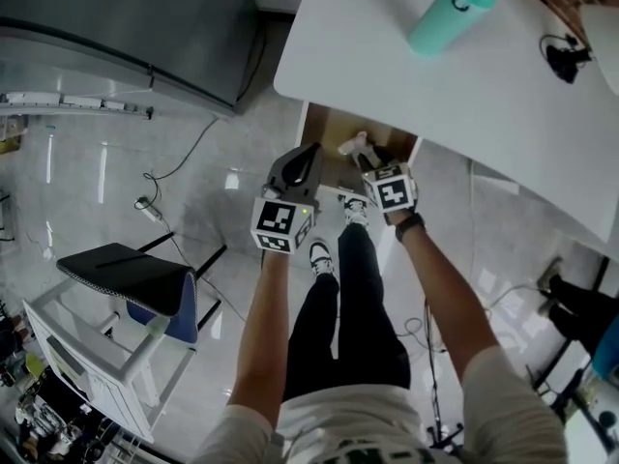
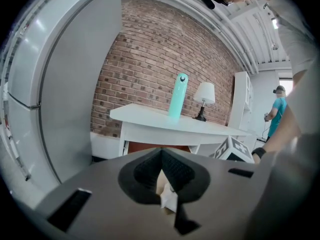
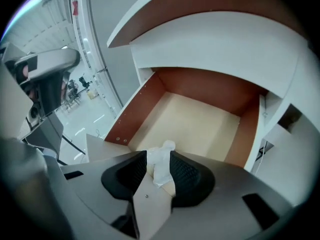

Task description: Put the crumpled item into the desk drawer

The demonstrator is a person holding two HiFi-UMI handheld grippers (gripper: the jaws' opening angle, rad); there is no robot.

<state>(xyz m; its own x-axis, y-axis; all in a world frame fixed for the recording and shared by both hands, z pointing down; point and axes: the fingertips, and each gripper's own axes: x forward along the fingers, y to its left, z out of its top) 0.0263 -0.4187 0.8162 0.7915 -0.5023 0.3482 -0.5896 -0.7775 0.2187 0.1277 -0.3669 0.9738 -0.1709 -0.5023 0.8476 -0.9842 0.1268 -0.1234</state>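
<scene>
Right claw (image 3: pixel 159 158) hangs spread over the open desk drawer (image 3: pixel 200 121), with the crumpled white item (image 3: pixel 161 165) between its parted pads, above the drawer's floor. Left claw (image 2: pixel 161 155), at 9 o'clock of the right one, is pressed together at its tips. Both forearms stretch forward and down. A teal bottle (image 1: pixel 450 13) stands on the white tabletop (image 1: pixel 368 56), at 1 o'clock from the drawer.

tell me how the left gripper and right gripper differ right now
The left gripper has its fingers meeting at the tips, while the right gripper has its fingers standing apart. The right gripper has the crumpled item between its fingers, apparently loose. The left gripper holds nothing. The right gripper is over the open drawer, while the left gripper sits at the drawer's left edge. Both aim toward the drawer.
</scene>
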